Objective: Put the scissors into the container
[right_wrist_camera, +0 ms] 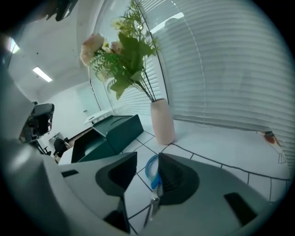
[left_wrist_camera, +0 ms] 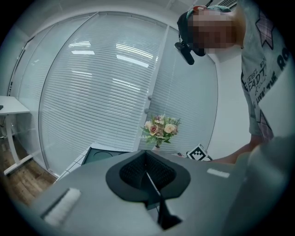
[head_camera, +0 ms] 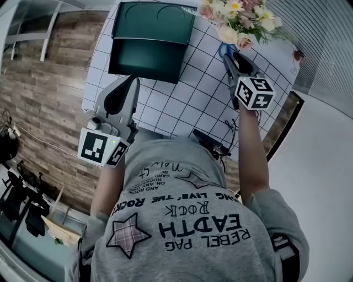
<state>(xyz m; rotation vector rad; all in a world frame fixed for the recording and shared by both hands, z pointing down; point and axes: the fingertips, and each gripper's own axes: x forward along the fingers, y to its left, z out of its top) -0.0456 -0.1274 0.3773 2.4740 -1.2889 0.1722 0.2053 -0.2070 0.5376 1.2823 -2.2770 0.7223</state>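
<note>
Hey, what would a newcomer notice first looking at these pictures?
The pink and cream flowers at the table's far right draw the eye first, with the dark green container to their left. Near the vase, the right gripper hangs with jaws apart around the blue-handled scissors lying on the gridded table.

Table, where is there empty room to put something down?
The table is bare in its middle, between the container, the left gripper and the right gripper. Crowded: the far corner, where the scissors lie between the right gripper's open jaws beside the vase.
</note>
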